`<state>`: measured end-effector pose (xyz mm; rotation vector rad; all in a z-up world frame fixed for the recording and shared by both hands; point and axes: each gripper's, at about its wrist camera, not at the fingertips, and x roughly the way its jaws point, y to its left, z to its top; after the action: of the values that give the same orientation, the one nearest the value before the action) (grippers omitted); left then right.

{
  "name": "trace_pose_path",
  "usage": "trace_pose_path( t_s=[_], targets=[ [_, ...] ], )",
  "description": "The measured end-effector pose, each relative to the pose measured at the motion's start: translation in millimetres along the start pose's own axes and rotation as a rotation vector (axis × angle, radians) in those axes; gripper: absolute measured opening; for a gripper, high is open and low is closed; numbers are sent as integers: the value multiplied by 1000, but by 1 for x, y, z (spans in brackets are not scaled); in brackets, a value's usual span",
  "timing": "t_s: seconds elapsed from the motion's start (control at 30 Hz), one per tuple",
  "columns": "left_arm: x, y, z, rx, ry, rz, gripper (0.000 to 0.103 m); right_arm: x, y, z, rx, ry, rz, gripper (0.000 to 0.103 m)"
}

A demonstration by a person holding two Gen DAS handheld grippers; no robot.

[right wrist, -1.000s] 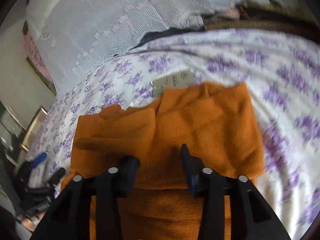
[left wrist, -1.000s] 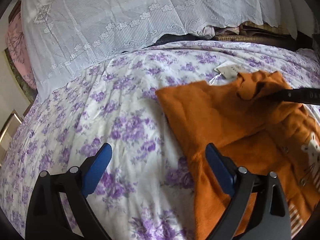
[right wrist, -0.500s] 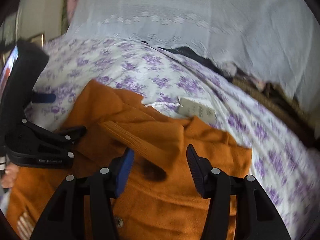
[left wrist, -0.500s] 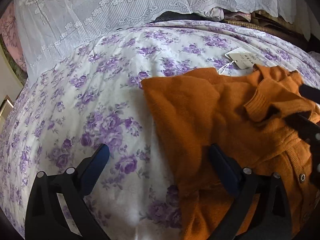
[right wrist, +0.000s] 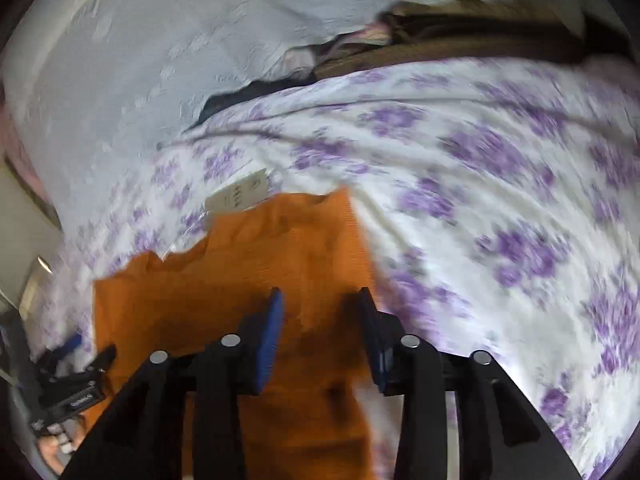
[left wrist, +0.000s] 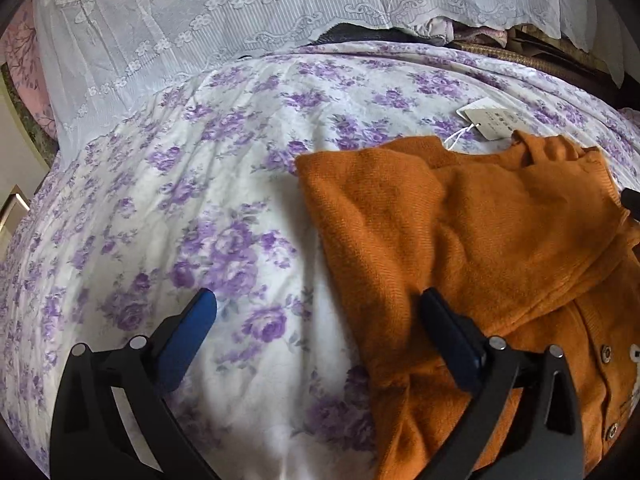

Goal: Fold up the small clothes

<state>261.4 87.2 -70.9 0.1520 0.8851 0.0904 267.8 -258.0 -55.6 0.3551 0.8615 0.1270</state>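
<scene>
Left wrist view shows your left gripper (left wrist: pixel 318 320) with its blue-padded fingers spread wide and nothing between them; one finger (left wrist: pixel 188 336) hangs over bare sheet, the other sits over the near left edge of the orange sweater (left wrist: pixel 460 232). That small knitted garment lies on the purple-flowered bedsheet (left wrist: pixel 200 208), to the right of your tool, with a sleeve folded across its body and a row of snap buttons (left wrist: pixel 606 354) showing at the lower right. A paper tag (left wrist: pixel 490 122) on a thin string rests on the sheet just past the collar. Behind the bed, a white lace cloth (left wrist: pixel 200 20) drapes over a pile of things. Through the right wrist camera, which is blurred by motion, your right gripper (right wrist: pixel 320 312) has its fingers moderately apart, held over the right part of the orange sweater (right wrist: pixel 240 272); no cloth is visibly pinched between the pads, though the blur makes contact with the fabric impossible to judge. The tag (right wrist: pixel 236 194) lies just beyond the garment's far edge there, and your left gripper (right wrist: pixel 72 380) appears at the lower left beside the sweater's left edge, with part of your hand below it.
</scene>
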Motion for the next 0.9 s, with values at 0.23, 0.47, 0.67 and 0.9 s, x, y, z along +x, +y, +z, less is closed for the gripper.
trace_pose_path(
  t_s=[0.23,0.47,0.67,0.9],
  targets=[
    [-31,-13,33,27,-104,8,99,-23,57,10,-176,-74,55,40],
    [30,-27,44,18,16,75,99,40,90,13,-292,29,-20,40],
    [30,-5,39,-80,17,5,99,52,76,9,-266,34,15,40],
    [6,-17,14,11,-8,-15,99,24,85,-17,-354,46,3,51]
  ],
)
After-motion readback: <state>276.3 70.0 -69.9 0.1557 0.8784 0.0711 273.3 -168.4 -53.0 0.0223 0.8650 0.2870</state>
